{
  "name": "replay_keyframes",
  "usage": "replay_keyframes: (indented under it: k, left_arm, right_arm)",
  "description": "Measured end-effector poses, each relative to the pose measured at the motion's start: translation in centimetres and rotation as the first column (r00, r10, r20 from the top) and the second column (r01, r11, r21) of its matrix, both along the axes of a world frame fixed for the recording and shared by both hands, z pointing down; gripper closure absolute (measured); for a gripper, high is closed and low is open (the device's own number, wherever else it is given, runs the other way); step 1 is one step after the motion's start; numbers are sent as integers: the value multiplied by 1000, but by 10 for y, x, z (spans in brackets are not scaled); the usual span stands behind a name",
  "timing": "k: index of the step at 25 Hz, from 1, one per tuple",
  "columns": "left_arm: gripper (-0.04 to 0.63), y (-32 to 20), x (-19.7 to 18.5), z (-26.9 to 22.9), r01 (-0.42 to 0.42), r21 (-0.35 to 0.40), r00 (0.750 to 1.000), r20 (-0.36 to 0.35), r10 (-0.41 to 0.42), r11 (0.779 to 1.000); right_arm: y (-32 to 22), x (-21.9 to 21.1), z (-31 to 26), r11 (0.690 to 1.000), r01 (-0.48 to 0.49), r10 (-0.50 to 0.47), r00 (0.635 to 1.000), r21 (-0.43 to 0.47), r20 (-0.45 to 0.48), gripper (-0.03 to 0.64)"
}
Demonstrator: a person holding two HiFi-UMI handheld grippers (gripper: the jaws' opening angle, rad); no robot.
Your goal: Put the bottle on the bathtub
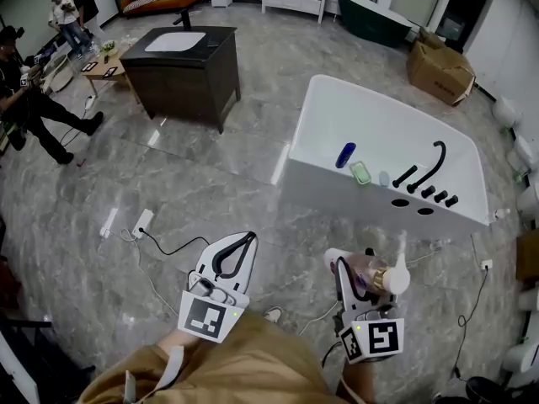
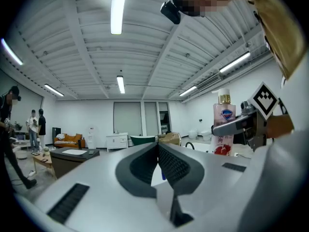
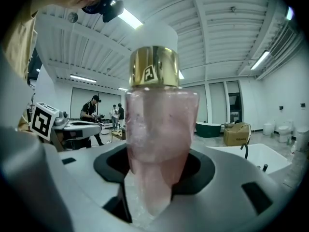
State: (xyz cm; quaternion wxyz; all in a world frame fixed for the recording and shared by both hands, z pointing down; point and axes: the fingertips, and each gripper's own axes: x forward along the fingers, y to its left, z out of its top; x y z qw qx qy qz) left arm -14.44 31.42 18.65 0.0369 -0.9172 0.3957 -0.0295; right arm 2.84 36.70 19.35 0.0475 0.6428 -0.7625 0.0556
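R tongs (image 1: pixel 358 281) clamped on pink pump bottle (image 1: pixel 370 273), held upright, well short of bathtub (image 1: pixel 313 114), which lies ahead & slightly right, so R hand's nearer; L tongs (image 1: pixel 232 254) pinched together, empty, farther from bathtub.

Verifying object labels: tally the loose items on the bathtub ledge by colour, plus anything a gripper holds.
blue item on the bathtub ledge: 1
green item on the ledge: 1
pale blue item on the ledge: 1
pink bottle in the right gripper fingers: 1
Total: 4
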Motion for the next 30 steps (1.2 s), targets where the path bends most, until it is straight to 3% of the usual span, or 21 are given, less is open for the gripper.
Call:
replay_keyframes:
  k: [6,16,24,30]
  left_arm:
    - [588,3,5,-3,17,22,1000,13,-17,1000]
    - [588,-38,13,24,-20,-33,1000,-16,19,999]
    - [588,-137,20,38,-38,-70,999,-14,37,997]
    - [588,-235,25,38,-61,-33,998,2,61,998]
  right_arm:
    - [2,3,8,1000,26,-26,1000,-1,4,376]
    - [-23,10,16,1000,-17,16,1000,-21,-22,376]
    - [-112,27,15,997,-55,54,998,-51,-22,376]
    - [-196,34,3,996,-73,70,996,-56,-53,376]
